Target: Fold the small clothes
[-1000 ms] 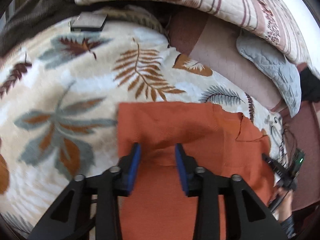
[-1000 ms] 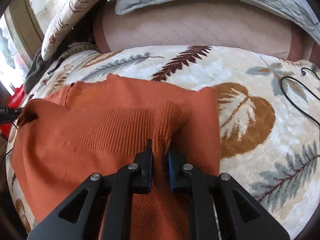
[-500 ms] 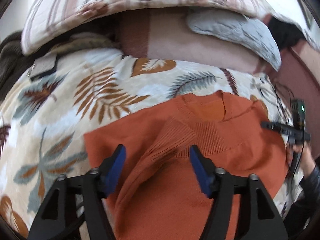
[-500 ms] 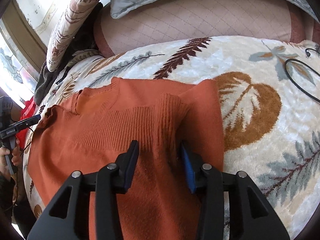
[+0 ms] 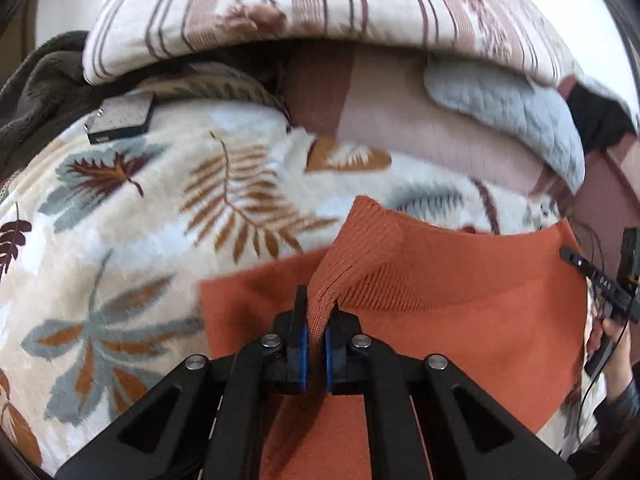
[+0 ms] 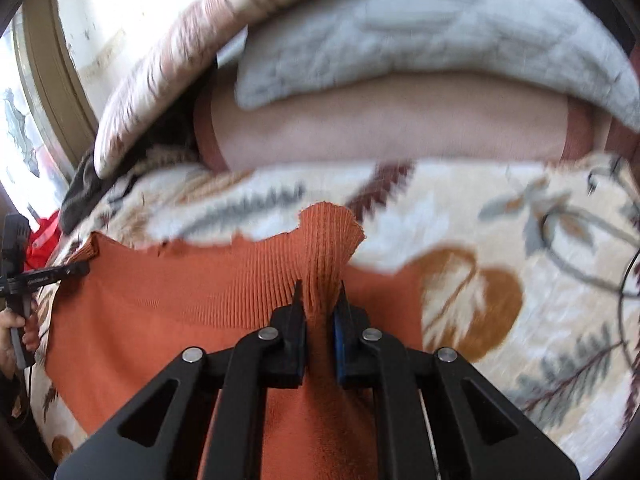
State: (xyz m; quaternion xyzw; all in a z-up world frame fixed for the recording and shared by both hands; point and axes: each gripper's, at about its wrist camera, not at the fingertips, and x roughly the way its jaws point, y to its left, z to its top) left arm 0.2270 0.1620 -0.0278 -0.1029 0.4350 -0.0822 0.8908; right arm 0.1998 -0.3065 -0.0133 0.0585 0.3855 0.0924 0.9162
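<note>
An orange knitted sweater (image 5: 460, 320) lies flat on a leaf-patterned blanket (image 5: 120, 240). In the left wrist view my left gripper (image 5: 318, 300) has its jaws closing tight on a bunched fold of the ribbed hem (image 5: 368, 236), which stands up off the blanket. In the right wrist view the same sweater (image 6: 160, 320) fills the lower left. My right gripper (image 6: 320, 292) is closing on another pinch of ribbed hem (image 6: 328, 232), with the pads pressing the fabric and the fold raised above them.
A striped quilt (image 5: 320, 4), a grey quilted pillow (image 5: 512, 108) and a pink cushion (image 6: 380, 128) line the back. A flat dark box (image 5: 120, 120) lies far left. A hand holds a black device (image 5: 600, 280) at the sweater's right corner. A cable (image 6: 624, 272) lies on the right.
Both grippers stood open over the sweater half a second ago and have now closed on bunched ribbed hem. The pinched folds have risen off the blanket.
</note>
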